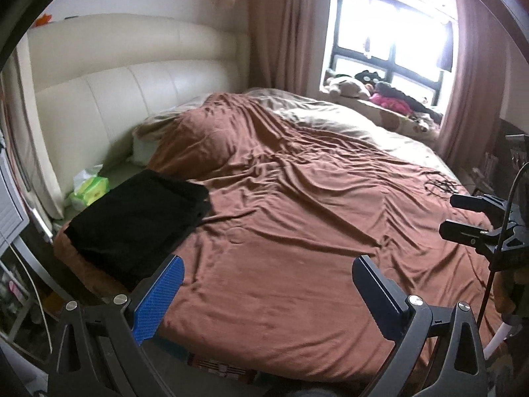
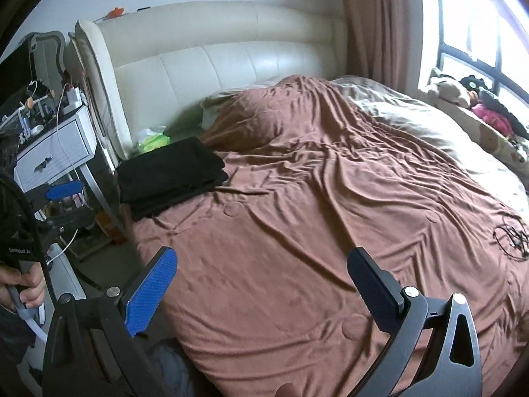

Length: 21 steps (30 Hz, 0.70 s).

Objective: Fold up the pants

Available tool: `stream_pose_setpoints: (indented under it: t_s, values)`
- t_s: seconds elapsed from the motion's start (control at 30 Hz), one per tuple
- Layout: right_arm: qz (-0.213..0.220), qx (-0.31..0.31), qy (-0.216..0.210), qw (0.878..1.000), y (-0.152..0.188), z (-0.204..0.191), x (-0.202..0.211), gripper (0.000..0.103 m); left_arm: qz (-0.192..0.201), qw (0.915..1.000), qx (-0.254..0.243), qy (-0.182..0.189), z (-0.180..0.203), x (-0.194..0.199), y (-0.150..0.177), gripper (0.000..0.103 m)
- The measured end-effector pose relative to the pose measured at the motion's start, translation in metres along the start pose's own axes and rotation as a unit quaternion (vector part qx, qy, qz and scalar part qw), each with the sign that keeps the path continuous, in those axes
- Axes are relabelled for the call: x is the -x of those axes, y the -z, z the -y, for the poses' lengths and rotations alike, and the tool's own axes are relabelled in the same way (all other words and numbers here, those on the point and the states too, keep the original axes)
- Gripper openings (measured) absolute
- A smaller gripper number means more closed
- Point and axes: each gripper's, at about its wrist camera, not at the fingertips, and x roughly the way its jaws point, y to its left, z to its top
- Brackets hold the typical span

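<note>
Black pants [image 1: 139, 221] lie folded into a flat rectangle on the left edge of the brown bedspread [image 1: 297, 231], near the headboard; they also show in the right wrist view [image 2: 172, 177]. My left gripper [image 1: 267, 291] is open and empty, held above the bed's near edge, just right of the pants. My right gripper [image 2: 261, 284] is open and empty over the near part of the bedspread [image 2: 314, 231], well short of the pants. Each gripper shows at the edge of the other's view, the right one [image 1: 463, 218] and the left one [image 2: 62, 205].
A cream padded headboard [image 1: 115, 92] stands behind the bed. A green tissue pack [image 1: 89, 192] lies by the pants. A white nightstand [image 2: 53, 152] with cables stands left of the bed. A black cord [image 2: 510, 236] lies on the bedspread's right side. Stuffed toys [image 1: 350, 86] sit on the window sill.
</note>
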Motion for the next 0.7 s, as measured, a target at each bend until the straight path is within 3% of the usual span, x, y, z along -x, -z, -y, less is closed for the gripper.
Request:
stream_pose_setpoints:
  t_s: [0.4, 0.7]
  values:
    - [0.02, -0.039, 0.028, 0.999, 0.053, 0.005, 0.075, 0.103, 0.012, 0.9987, -0.021, 0.044, 0.052, 0.037, 0.026, 0.102]
    - [0.04, -0.055, 0.073, 0.995, 0.102, 0.001, 0.141, 0.103, 0.032, 0.9967, -0.027, 0.069, 0.083, 0.074, 0.047, 0.102]
